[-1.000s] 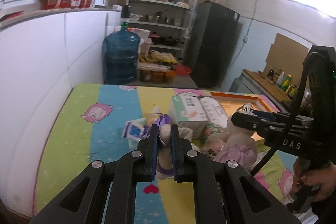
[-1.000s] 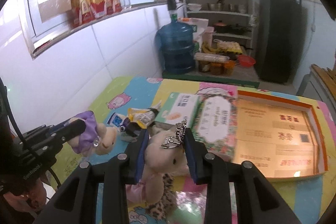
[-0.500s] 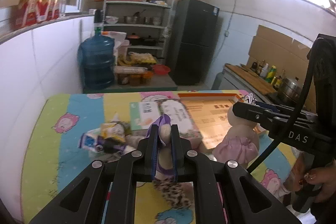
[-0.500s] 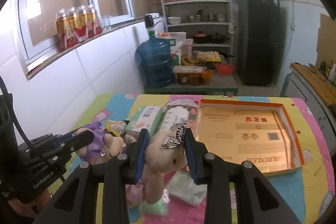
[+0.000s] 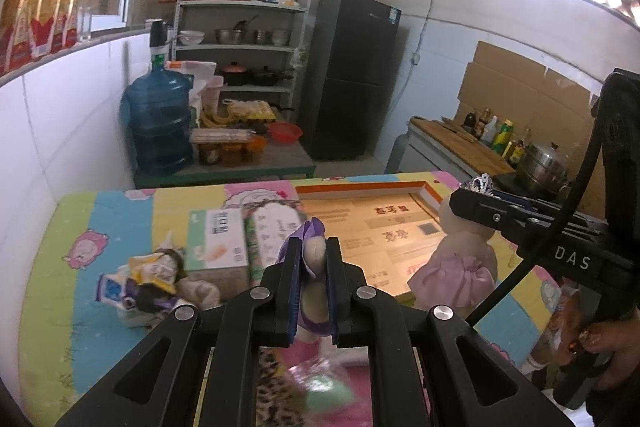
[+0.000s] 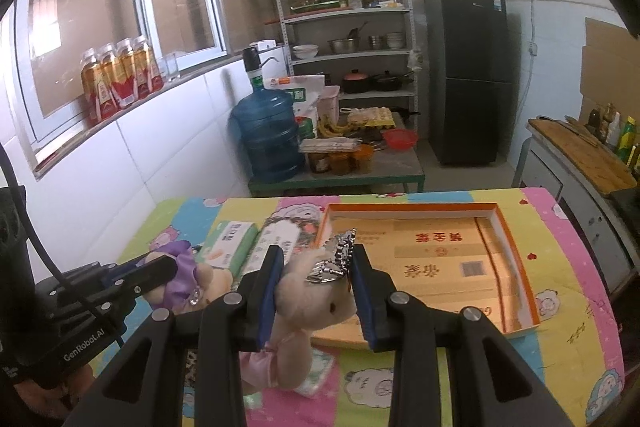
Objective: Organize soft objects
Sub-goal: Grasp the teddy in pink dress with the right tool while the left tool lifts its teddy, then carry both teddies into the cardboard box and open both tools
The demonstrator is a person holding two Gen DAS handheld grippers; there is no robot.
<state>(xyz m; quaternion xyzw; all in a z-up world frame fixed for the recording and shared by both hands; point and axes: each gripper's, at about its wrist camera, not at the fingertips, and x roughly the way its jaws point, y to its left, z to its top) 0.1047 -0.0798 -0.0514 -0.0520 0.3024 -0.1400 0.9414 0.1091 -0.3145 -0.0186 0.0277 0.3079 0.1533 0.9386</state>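
A purple-dressed plush bear (image 5: 315, 259) and a pink-dressed, tiara-wearing plush bear (image 6: 310, 301) hang above the orange-rimmed box (image 6: 516, 247).

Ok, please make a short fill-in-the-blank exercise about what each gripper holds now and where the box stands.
1. The left gripper is shut on a plush bear dressed in ____.
2. The bear in pink wears a silver ____ on its head.
3. The orange-rimmed box on the table is ____ inside.
4. Both bears are held ____ the mat.

Missing words: purple; crown; empty; above
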